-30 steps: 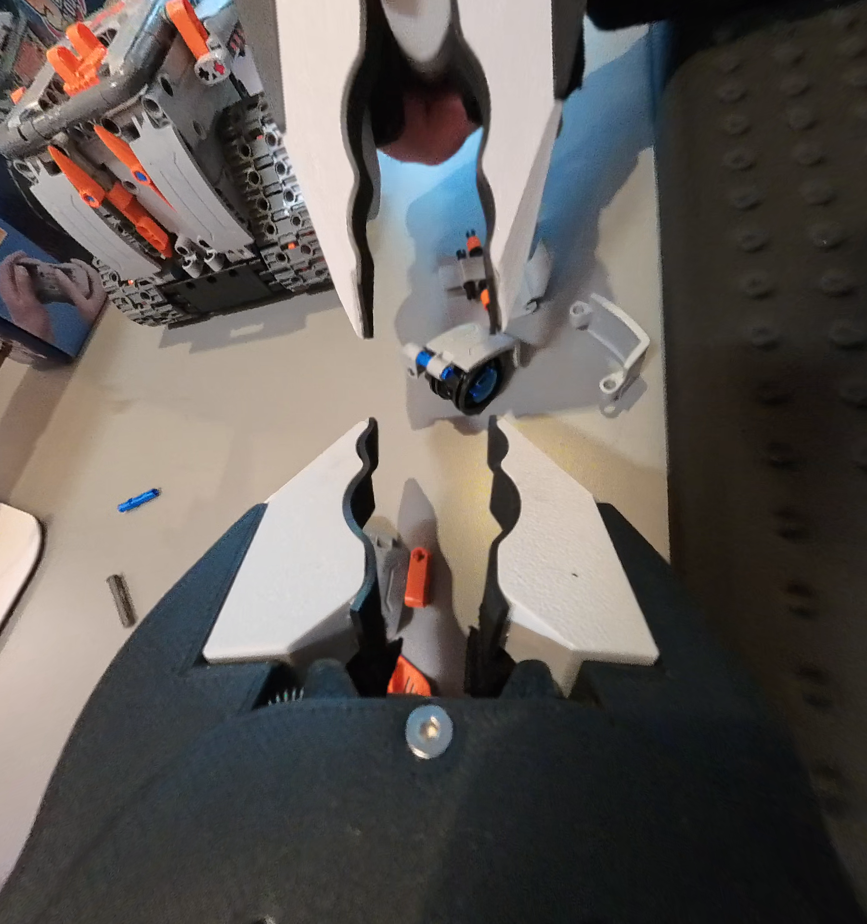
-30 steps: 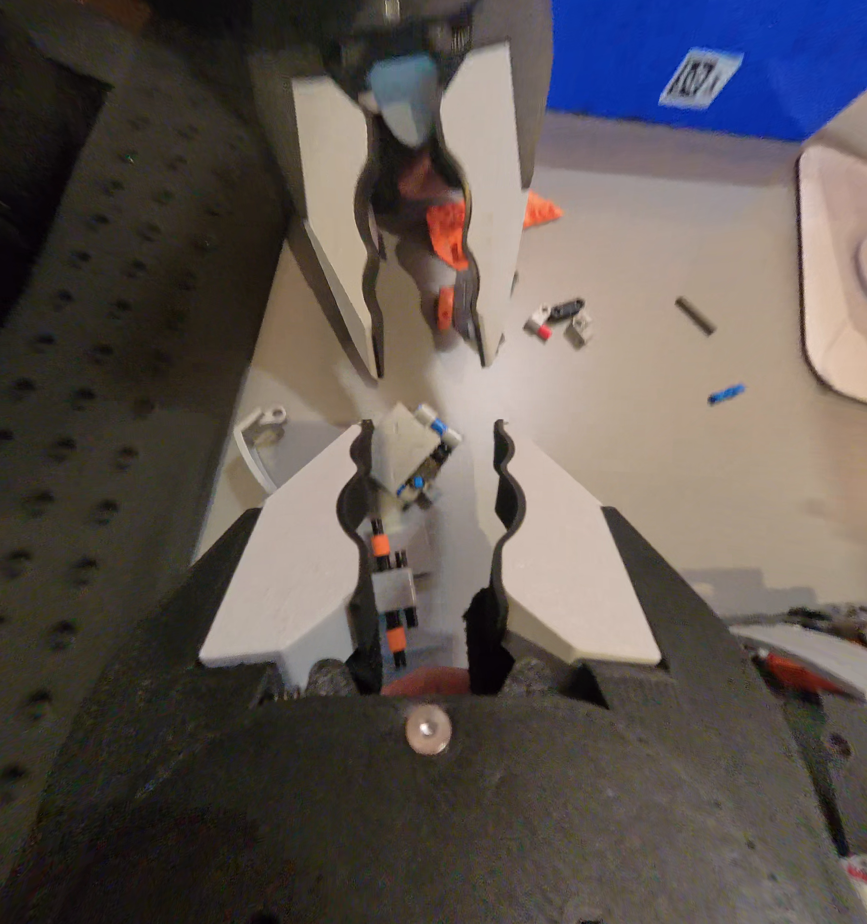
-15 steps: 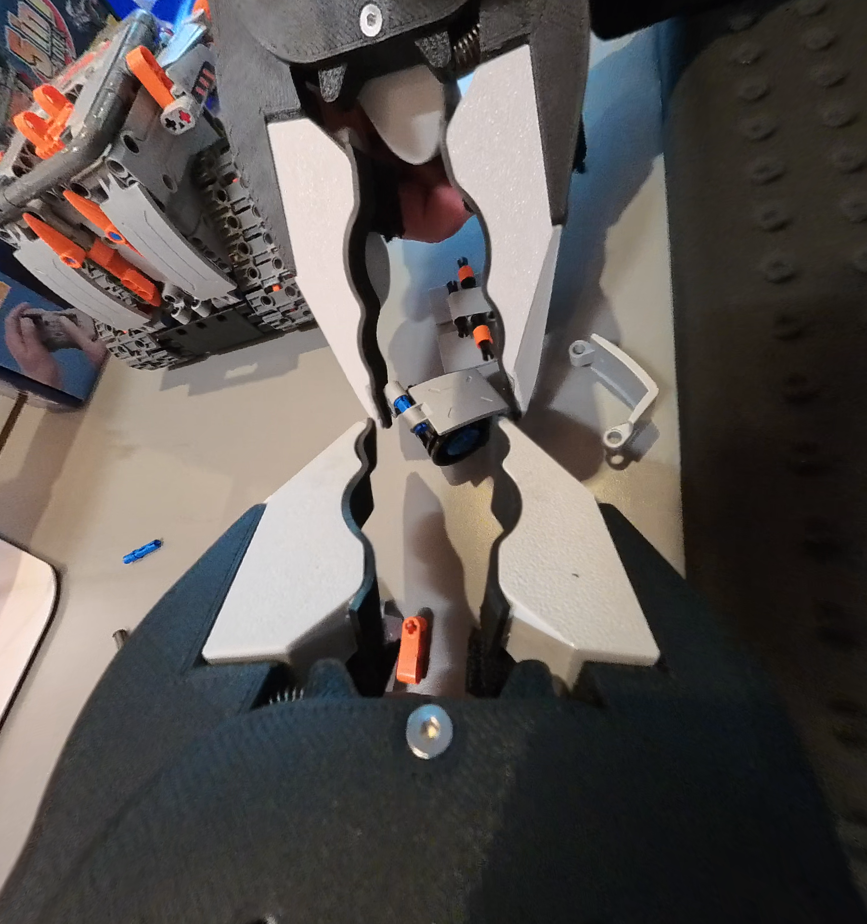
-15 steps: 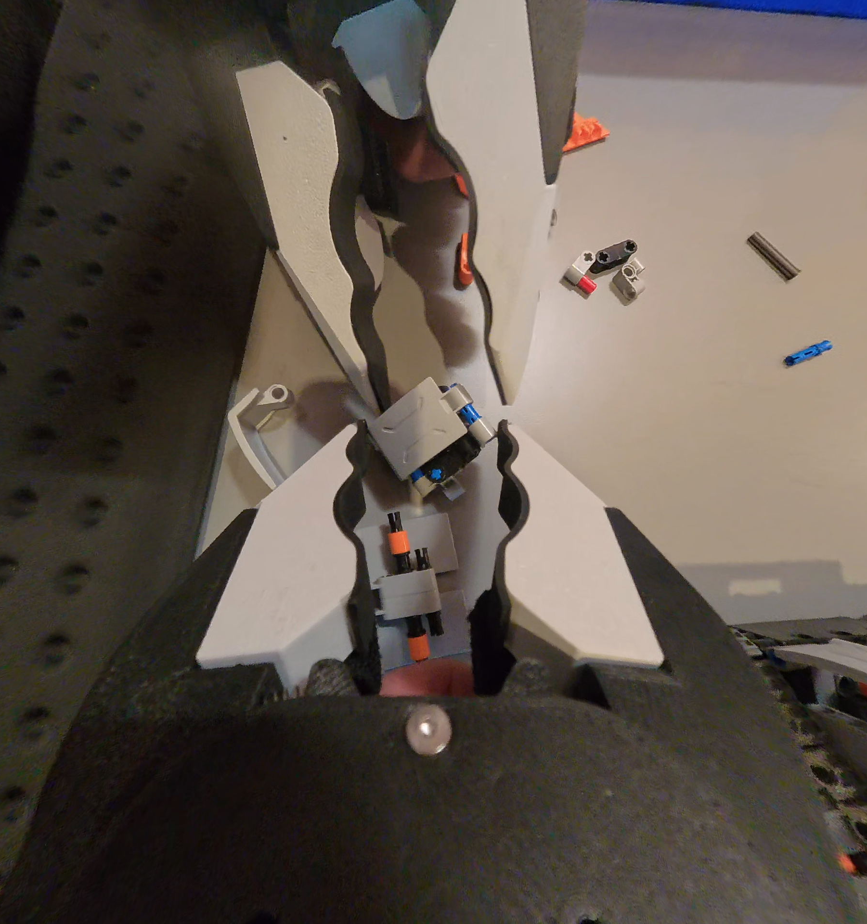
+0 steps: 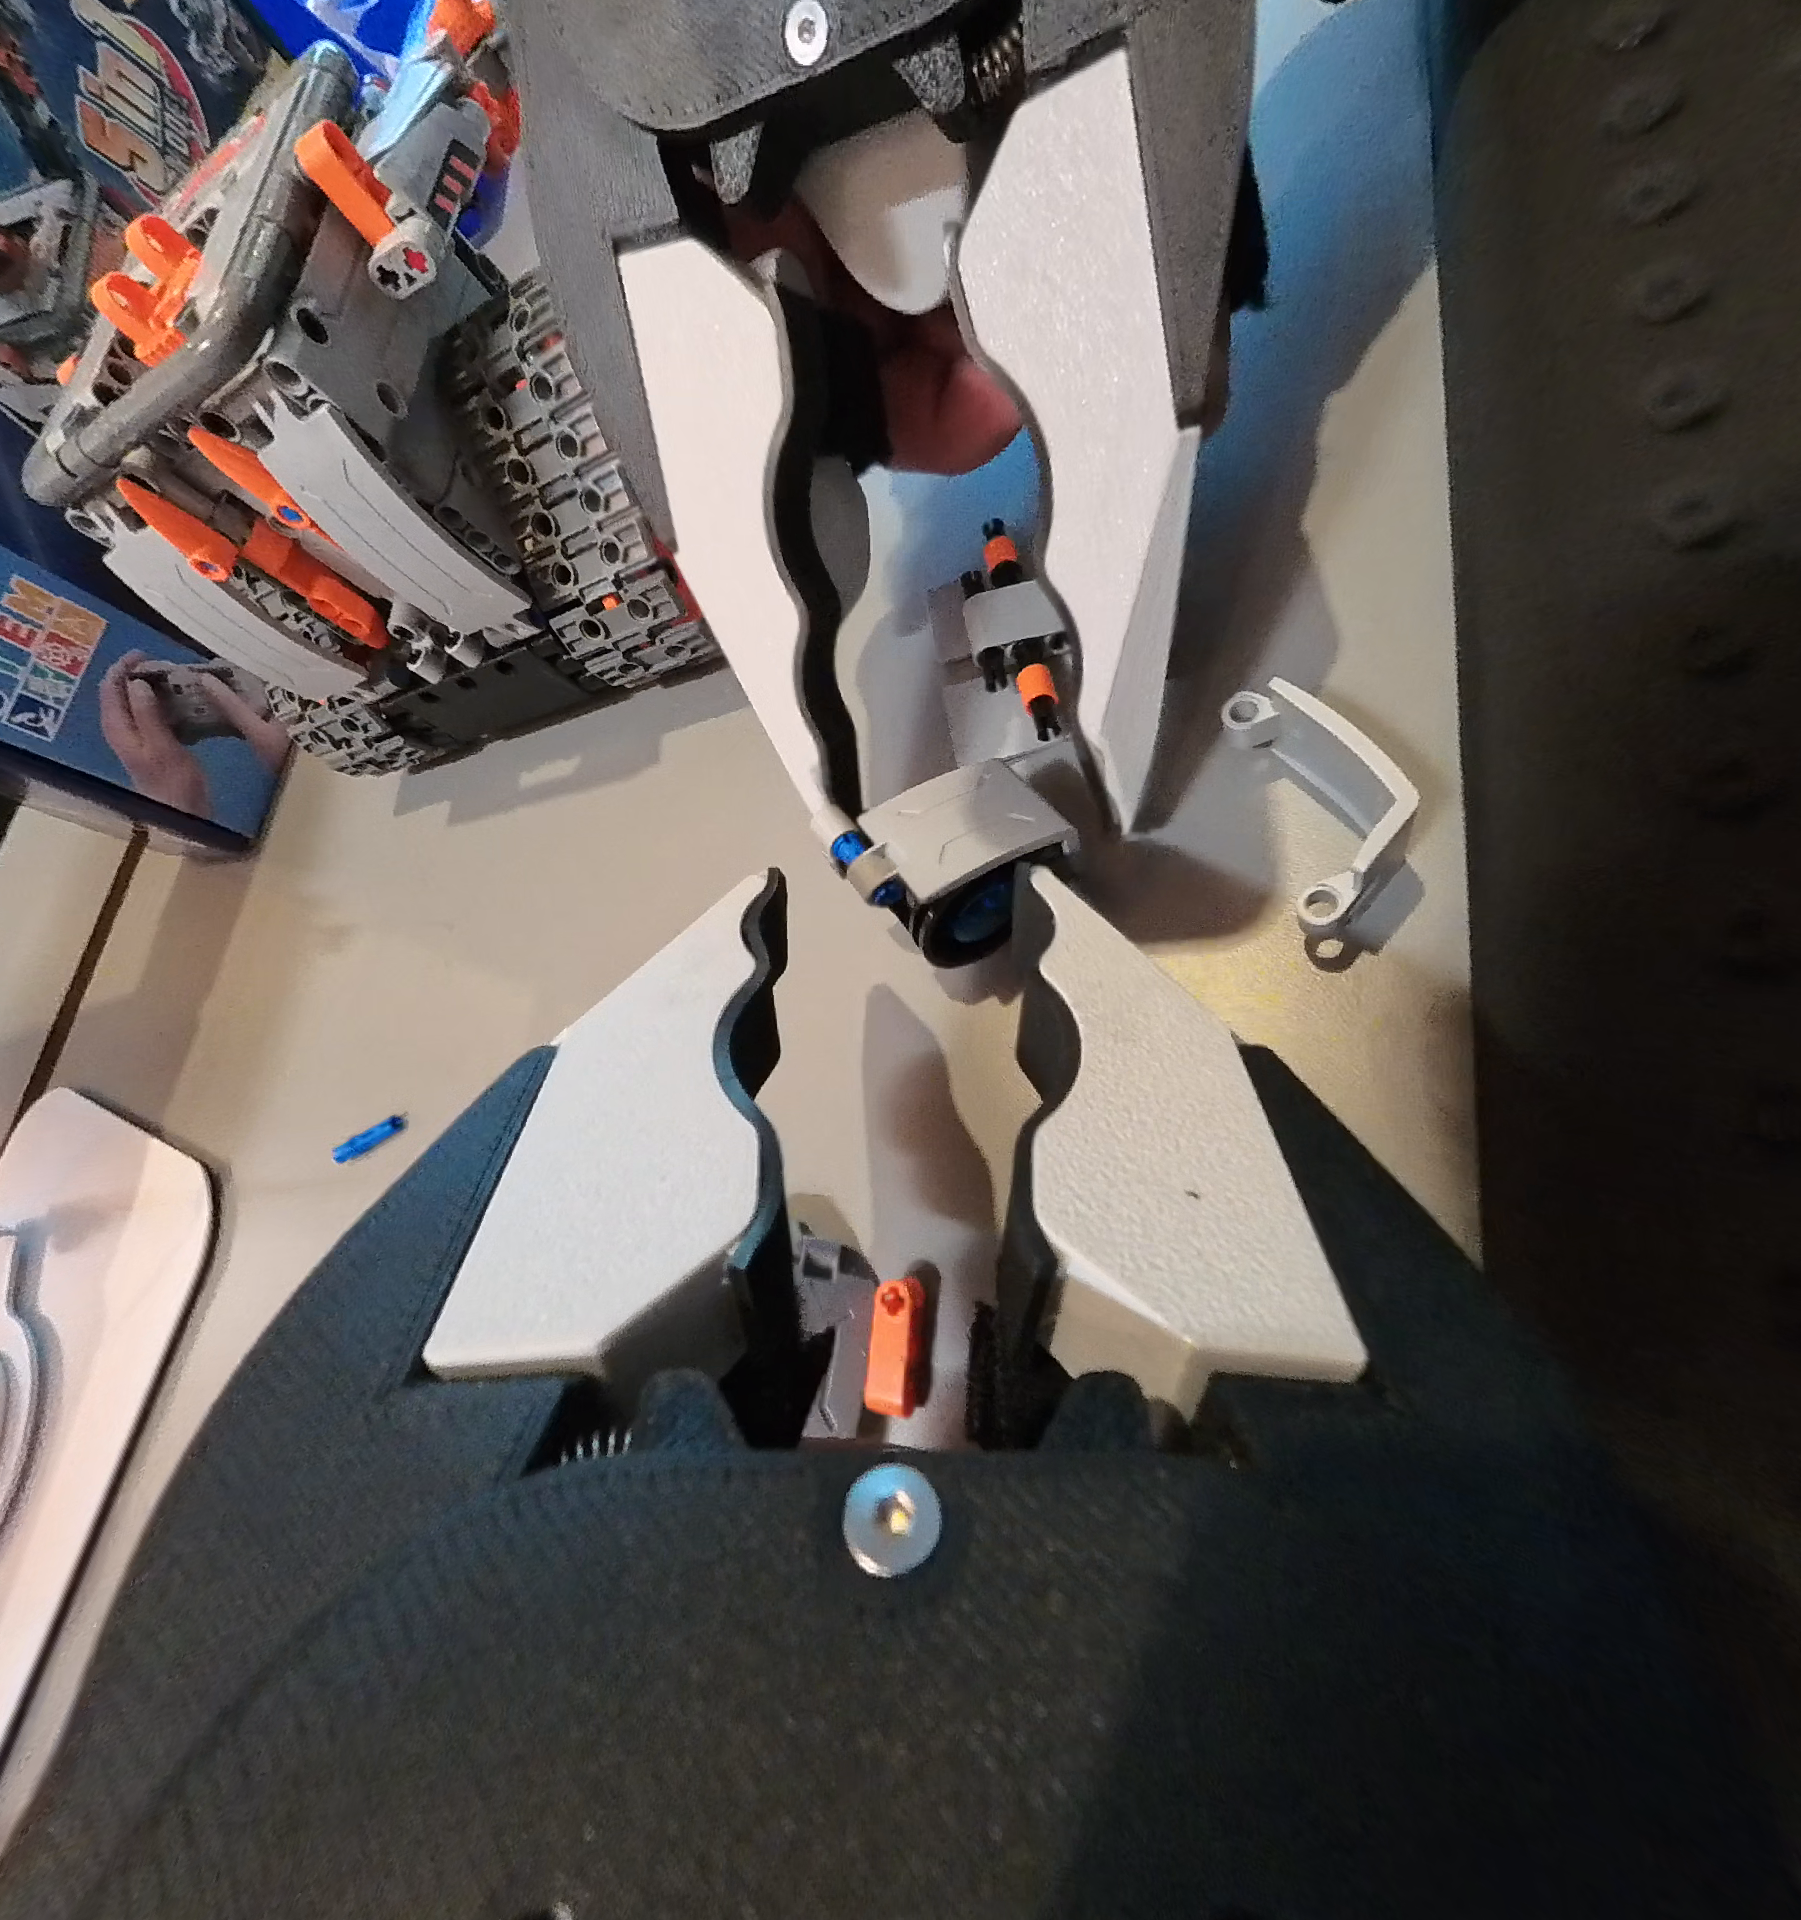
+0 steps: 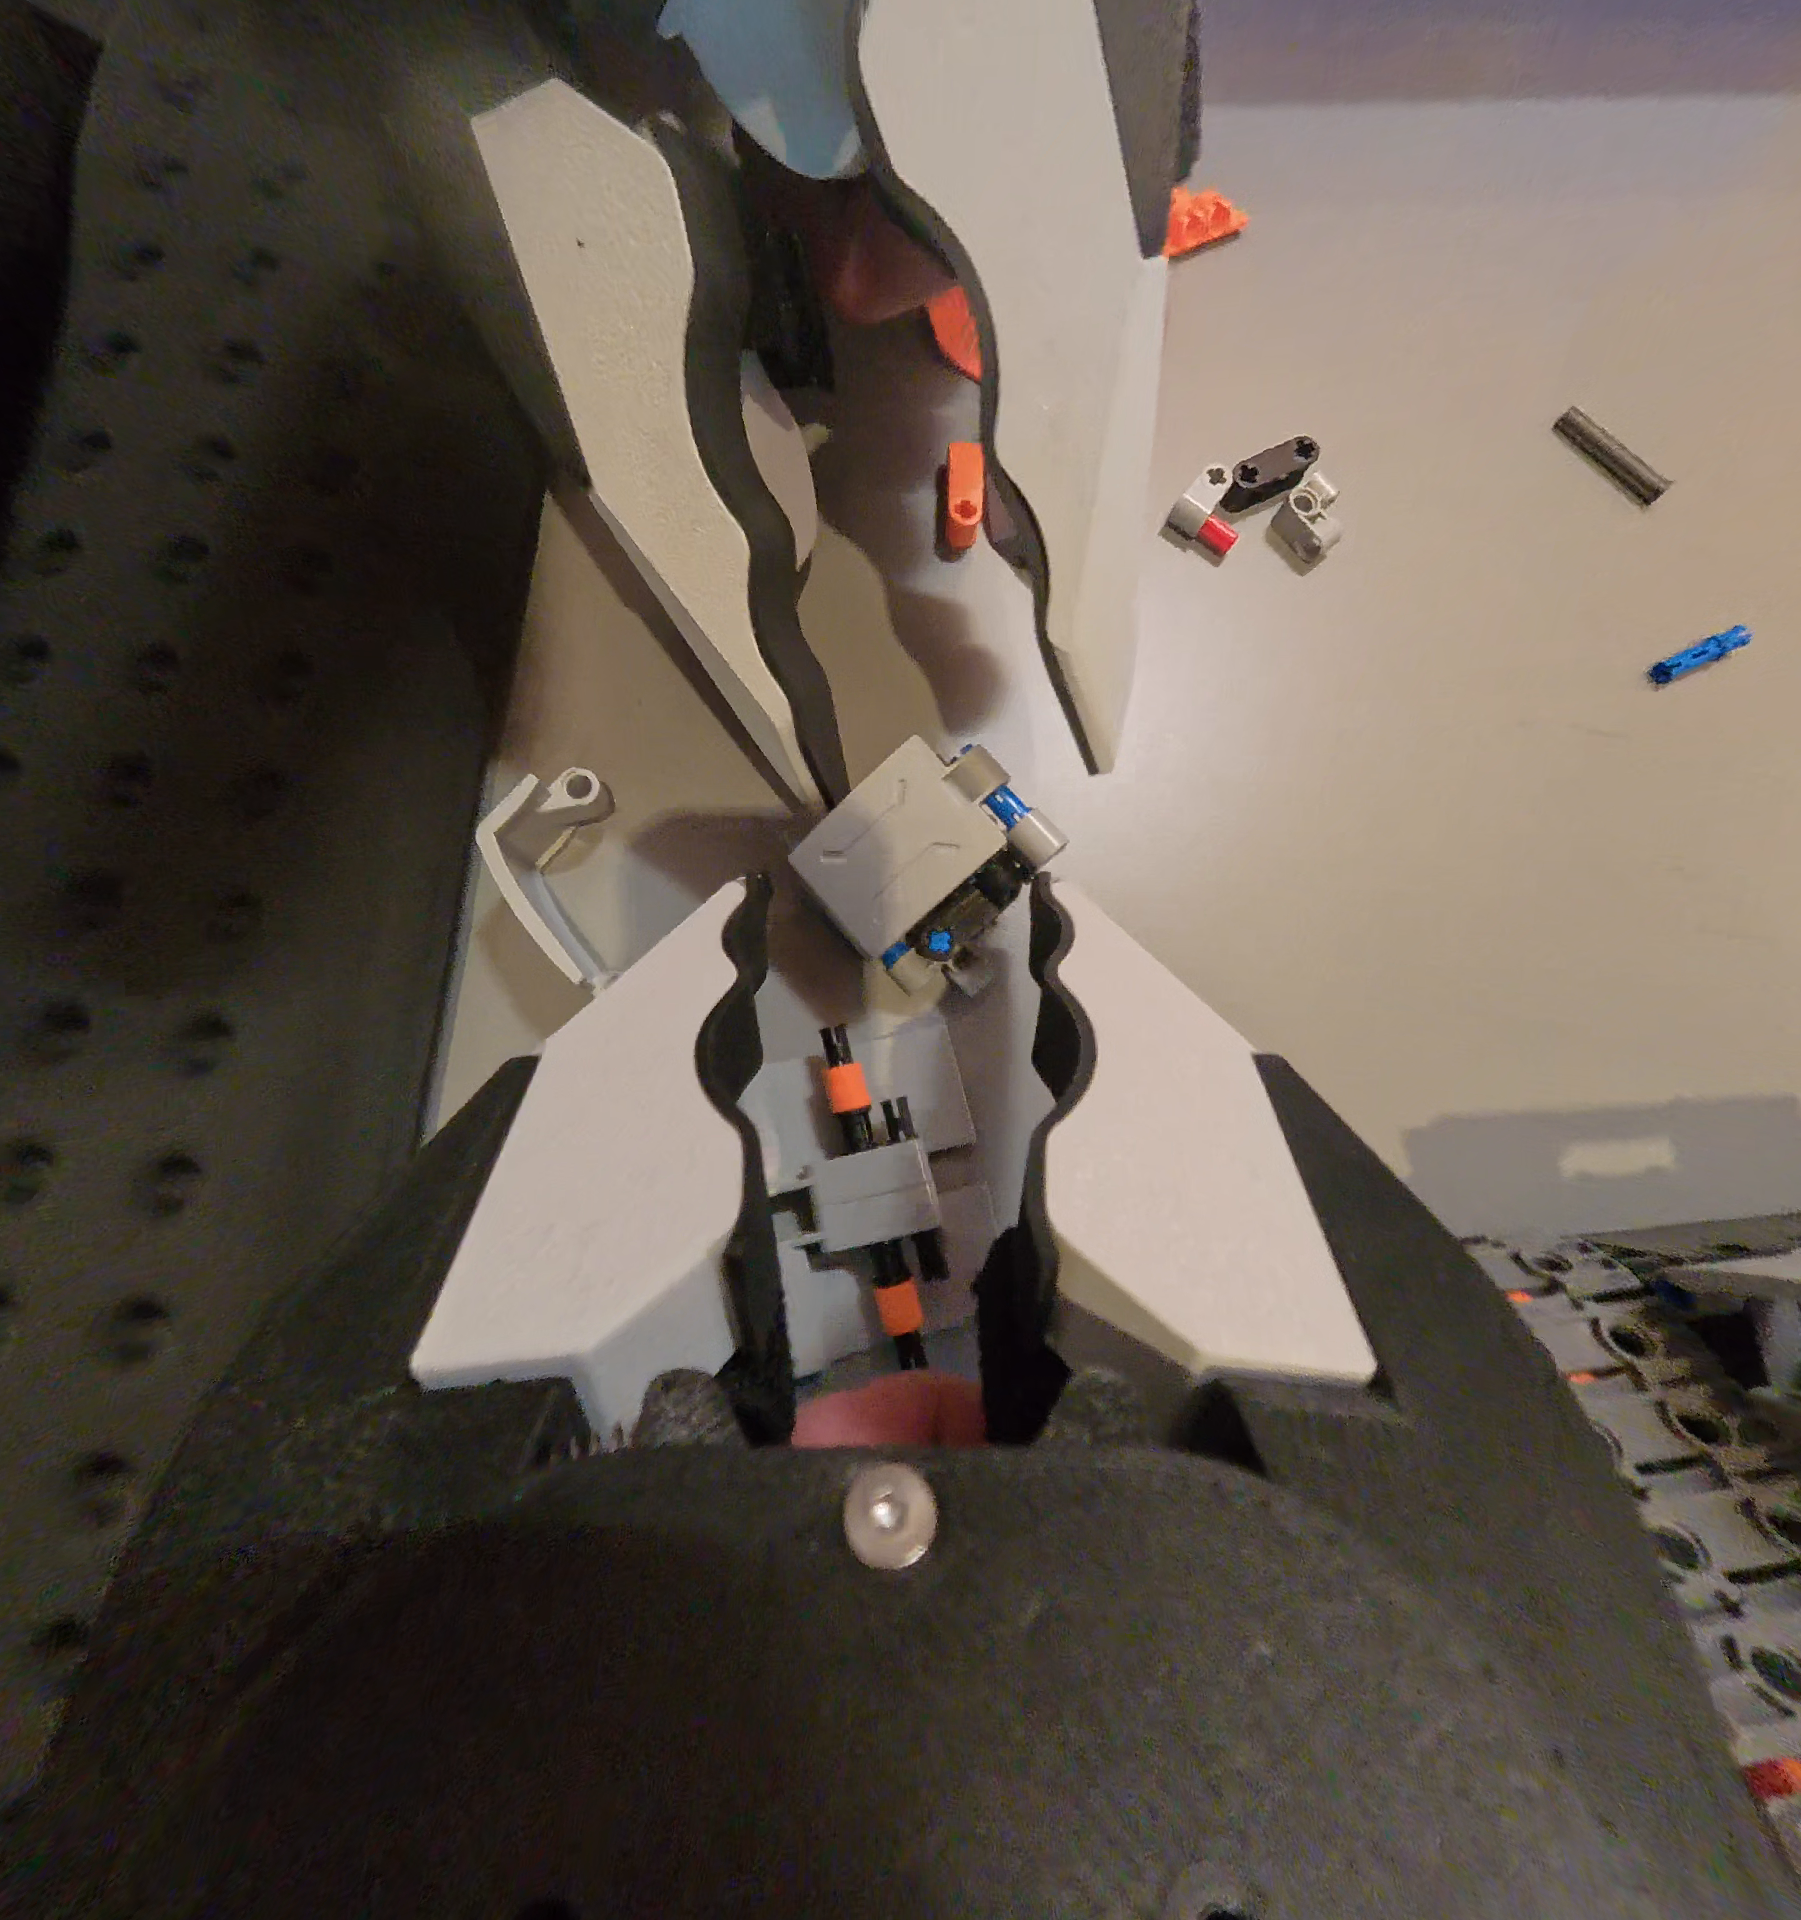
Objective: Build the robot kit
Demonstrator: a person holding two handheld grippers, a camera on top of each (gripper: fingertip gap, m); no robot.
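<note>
A small grey block assembly (image 5: 963, 836) with blue pins and a black wheel lies on the beige table (image 5: 376, 935). Both grippers meet tip to tip around it. My left gripper (image 5: 906, 904) is open and its right fingertip is close to the wheel. My right gripper (image 6: 896, 894) is open, with the assembly (image 6: 891, 857) between its tips. A grey piece with black axles and orange bushes (image 6: 875, 1174) lies on the table between the right gripper's fingers. A small orange piece (image 5: 896, 1345) lies between the left gripper's fingers.
A curved grey panel (image 5: 1322, 790) lies beside a dark dimpled mat (image 5: 1654, 727). A grey and orange tracked model (image 5: 376, 499) and a blue box (image 5: 96, 675) stand far left. A white tray (image 5: 44, 1299), a blue pin (image 6: 1701, 655), a black axle (image 6: 1610, 470) and small connectors (image 6: 1254, 504) lie around. The grippers are tip to tip, or close to it. My left tips are roughly 9 centimeters from the small orange piece (image 5: 896, 1345). It turns up in the right wrist view (image 6: 961, 482) as well.
The two grippers have come closer together, until their tips almost meet around the small assembly. The assembly has turned a little on the table. Both stay open.
</note>
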